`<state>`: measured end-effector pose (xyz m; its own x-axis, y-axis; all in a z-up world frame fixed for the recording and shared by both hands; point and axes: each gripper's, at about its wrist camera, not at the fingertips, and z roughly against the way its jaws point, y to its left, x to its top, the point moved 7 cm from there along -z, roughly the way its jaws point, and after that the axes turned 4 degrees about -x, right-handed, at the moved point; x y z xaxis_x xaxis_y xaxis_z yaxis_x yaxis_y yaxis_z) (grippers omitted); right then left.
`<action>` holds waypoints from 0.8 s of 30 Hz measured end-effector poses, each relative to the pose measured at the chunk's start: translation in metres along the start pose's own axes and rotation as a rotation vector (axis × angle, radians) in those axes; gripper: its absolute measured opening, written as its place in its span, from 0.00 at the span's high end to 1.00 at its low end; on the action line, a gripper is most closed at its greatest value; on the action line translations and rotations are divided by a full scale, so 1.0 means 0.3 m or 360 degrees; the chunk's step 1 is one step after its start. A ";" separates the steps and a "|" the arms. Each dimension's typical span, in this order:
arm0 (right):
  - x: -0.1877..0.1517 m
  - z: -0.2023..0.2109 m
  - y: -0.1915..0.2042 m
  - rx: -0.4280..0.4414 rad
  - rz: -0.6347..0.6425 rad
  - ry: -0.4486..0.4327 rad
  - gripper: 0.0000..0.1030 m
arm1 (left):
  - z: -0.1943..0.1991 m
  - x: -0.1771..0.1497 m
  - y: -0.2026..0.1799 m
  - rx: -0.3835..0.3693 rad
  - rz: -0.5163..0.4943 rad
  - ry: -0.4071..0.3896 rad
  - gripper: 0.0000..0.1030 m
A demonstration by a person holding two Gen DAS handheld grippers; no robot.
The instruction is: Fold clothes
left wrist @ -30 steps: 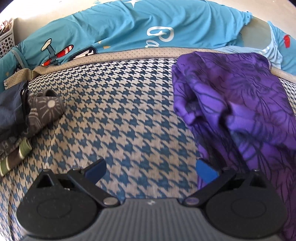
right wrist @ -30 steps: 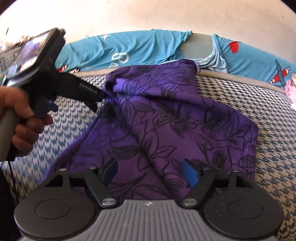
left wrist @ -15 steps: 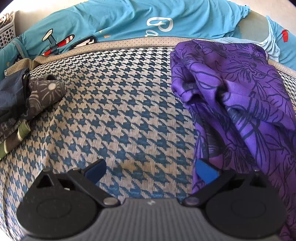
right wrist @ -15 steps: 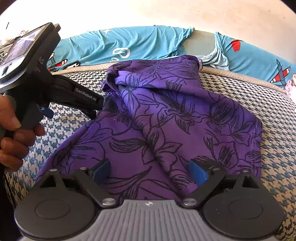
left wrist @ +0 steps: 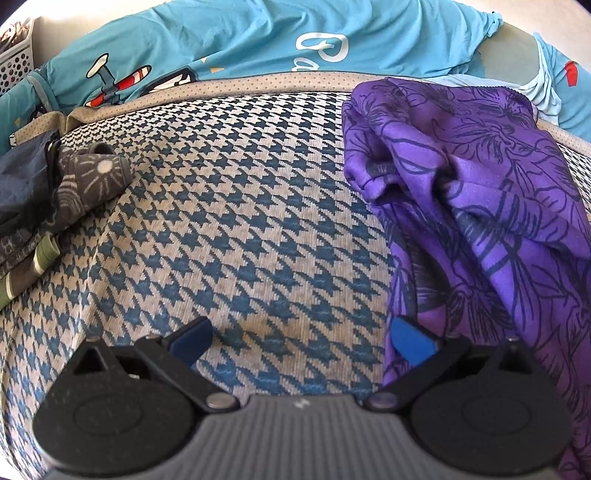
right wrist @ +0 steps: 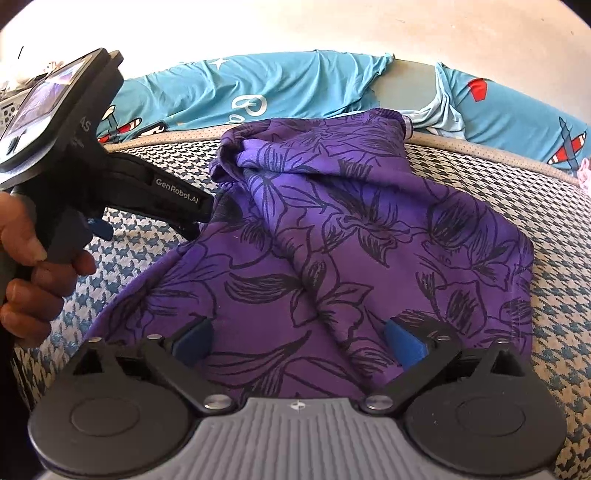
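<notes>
- Starting at the left of the right wrist view, the left tool (right wrist: 192, 225), fingers apart and empty, sits at the purple garment's (right wrist: 351, 240) left edge; grip that hem squarely.
- Mid-frame, the garment lies rumpled on the houndstooth bed (right wrist: 554, 221); flatten the central ridge before folding.
- Lower centre, the right tool (right wrist: 295, 341) is opening, cloth beneath but unpinched; lift clear.

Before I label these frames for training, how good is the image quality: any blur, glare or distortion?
Left wrist view: sharp, sunlit; fisheye bows the houndstooth cover and darkens the corners. Right wrist view: also sharp, the purple garment crisp, the wall washed out pale, the left gripper casting a shadow on the cloth.
</notes>
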<state>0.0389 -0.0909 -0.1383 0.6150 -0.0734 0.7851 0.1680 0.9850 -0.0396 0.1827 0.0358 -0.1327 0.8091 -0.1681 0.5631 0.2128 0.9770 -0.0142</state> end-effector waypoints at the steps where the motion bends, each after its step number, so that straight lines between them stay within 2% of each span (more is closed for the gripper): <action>1: -0.001 0.000 0.001 0.0000 0.0006 -0.0002 0.03 | 0.004 0.000 0.000 0.0007 -0.0002 -0.0004 0.00; 12: -0.002 0.004 0.001 0.0005 -0.0032 -0.0030 0.02 | 0.046 -0.013 -0.010 -0.0032 -0.0018 -0.0014 0.00; 24: 0.014 0.025 -0.021 0.0028 -0.0155 -0.0088 0.01 | 0.085 -0.037 0.018 -0.0002 -0.0033 -0.0018 0.00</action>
<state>0.0347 -0.0961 -0.1302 0.5530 -0.1606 0.8175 0.2112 0.9762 0.0489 0.1608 0.0463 -0.1178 0.7981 -0.1867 0.5729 0.2303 0.9731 -0.0037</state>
